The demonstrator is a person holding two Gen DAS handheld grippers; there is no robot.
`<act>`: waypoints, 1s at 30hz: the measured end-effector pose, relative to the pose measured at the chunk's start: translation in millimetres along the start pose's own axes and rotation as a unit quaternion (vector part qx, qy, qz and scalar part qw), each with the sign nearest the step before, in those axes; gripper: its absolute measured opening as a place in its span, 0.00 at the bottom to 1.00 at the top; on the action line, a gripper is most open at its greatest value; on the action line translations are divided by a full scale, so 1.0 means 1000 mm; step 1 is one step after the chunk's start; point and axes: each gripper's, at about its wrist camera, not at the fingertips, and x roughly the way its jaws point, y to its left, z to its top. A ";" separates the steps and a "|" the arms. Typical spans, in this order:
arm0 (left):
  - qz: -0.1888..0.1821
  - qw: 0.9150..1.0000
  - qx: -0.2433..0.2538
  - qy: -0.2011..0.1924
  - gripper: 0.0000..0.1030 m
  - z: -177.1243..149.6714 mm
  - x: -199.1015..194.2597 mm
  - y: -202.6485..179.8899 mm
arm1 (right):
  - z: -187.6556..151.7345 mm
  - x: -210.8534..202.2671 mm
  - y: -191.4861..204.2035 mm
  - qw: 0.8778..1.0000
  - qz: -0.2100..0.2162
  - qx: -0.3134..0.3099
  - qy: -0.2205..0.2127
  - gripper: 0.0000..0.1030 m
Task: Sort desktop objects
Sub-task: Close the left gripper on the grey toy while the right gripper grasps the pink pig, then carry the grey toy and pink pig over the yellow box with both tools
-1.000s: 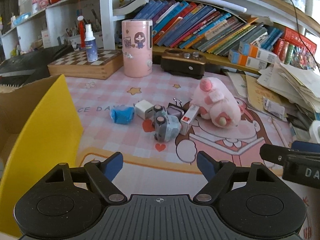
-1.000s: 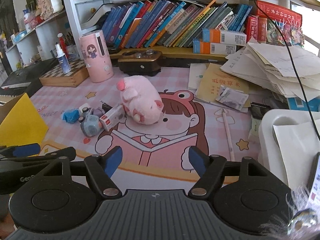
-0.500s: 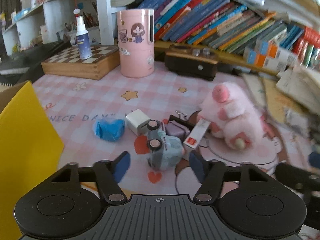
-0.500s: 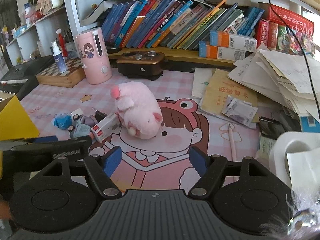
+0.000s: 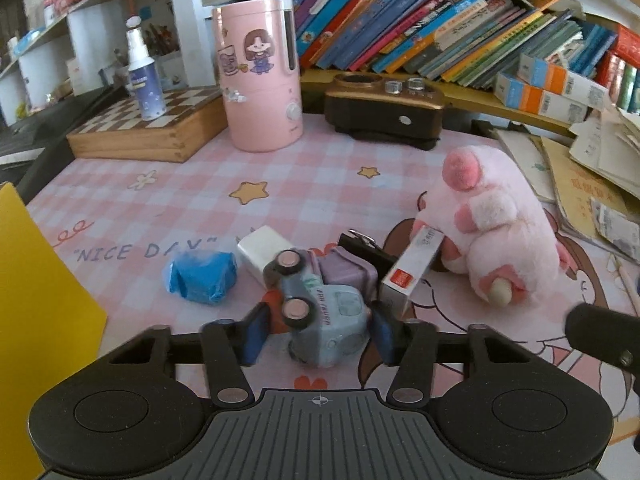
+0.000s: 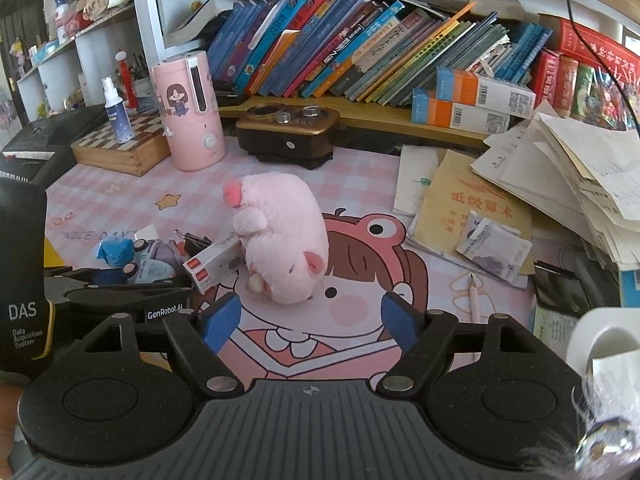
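Left claw (image 5: 318, 334), jaws closing, straddles the grey-blue toy car (image 5: 320, 312) on the pink checked surface (image 5: 320, 184); right claw (image 6: 310, 320), opening, stands empty before the pink plush pig (image 6: 280, 236).

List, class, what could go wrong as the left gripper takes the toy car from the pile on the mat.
1. The left gripper is closing around the toy car, which lies on its side; the pads may slip off its rounded body.
2. The small box leans beside the car and close to the right pad; lifting may drag or topple it.
3. The purple item and white block touch the car and may scatter.
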 end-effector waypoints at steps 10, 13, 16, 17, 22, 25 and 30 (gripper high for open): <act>-0.023 0.999 -0.016 -0.033 0.38 -0.012 -0.046 0.019 | 0.014 0.023 0.006 1.000 0.018 -0.021 -0.006 0.82; -0.027 0.999 -0.021 -0.033 0.38 -0.020 -0.060 0.024 | 0.023 0.035 0.010 0.999 0.017 -0.025 -0.012 0.82; -0.031 0.999 -0.029 -0.033 0.38 -0.028 -0.075 0.030 | 0.032 0.048 0.012 0.999 0.017 -0.031 -0.016 0.82; -0.035 0.998 -0.033 -0.032 0.38 -0.031 -0.079 0.033 | 0.034 0.053 0.012 0.999 0.016 -0.034 -0.016 0.82; -0.048 0.997 -0.049 -0.034 0.38 -0.039 -0.099 0.039 | 0.038 0.076 0.012 0.999 0.018 -0.033 -0.003 0.82; -0.055 0.996 -0.054 -0.042 0.38 -0.039 -0.108 0.041 | 0.038 0.088 0.010 0.999 0.024 -0.028 0.010 0.70; -0.059 0.995 -0.061 -0.057 0.38 -0.039 -0.122 0.043 | 0.037 0.079 0.007 1.000 0.023 -0.014 -0.002 0.54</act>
